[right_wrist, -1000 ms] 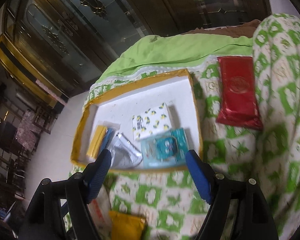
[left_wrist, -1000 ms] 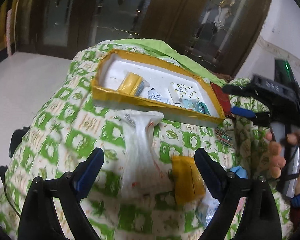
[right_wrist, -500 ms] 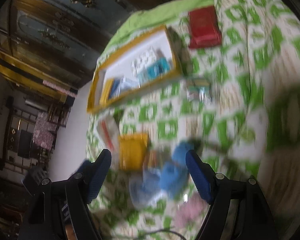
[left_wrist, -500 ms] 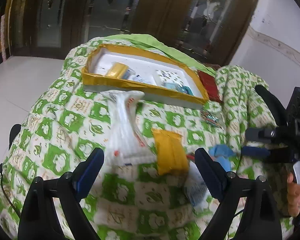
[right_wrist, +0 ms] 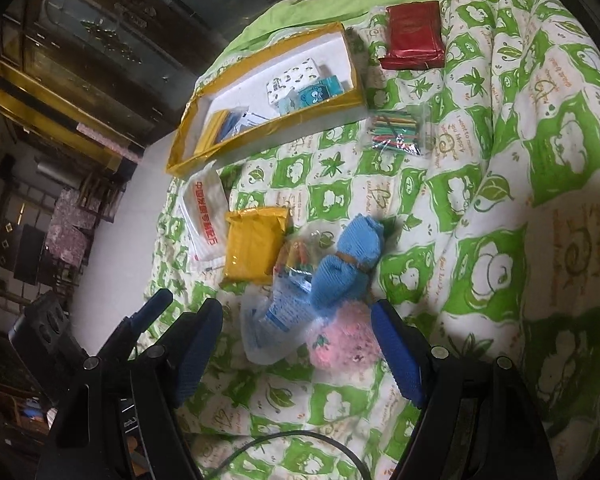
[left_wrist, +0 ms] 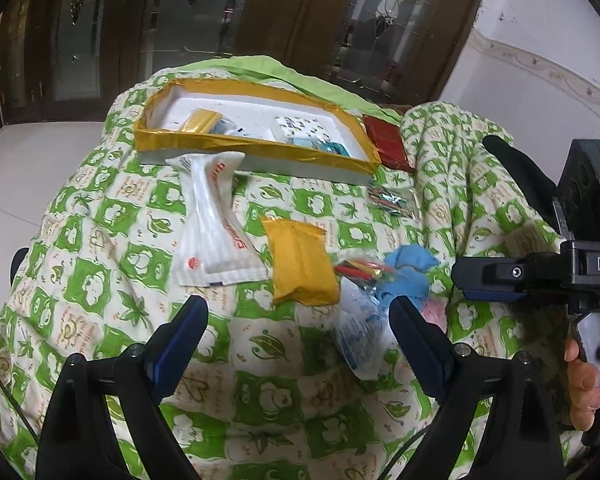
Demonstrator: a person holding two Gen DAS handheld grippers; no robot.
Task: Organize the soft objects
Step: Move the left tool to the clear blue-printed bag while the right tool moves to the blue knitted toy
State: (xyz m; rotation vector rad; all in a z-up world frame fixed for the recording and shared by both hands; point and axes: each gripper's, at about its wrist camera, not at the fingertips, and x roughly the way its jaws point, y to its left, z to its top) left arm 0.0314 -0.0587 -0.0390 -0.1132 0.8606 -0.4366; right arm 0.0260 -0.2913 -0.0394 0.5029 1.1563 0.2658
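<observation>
**op_remote:** Fingers on both of my grippers are spread wide and holding nothing. Left gripper hangs over the green-and-white quilt, just short of the yellow packet. Right gripper sits low over the pink fuzzy thing and the clear plastic bag.

**quiltwatcher:** Where's the soft stuff?

**op_remote:** Blue knit bundle lies in the middle of the quilt, touching the pink one. White pouch with red print lies just beside the yellow packet and reaches up against the yellow-edged tray. Tray already has a few small packs in it. Red packet is past the tray's far corner, and a bag of coloured sticks lies near it.
</observation>
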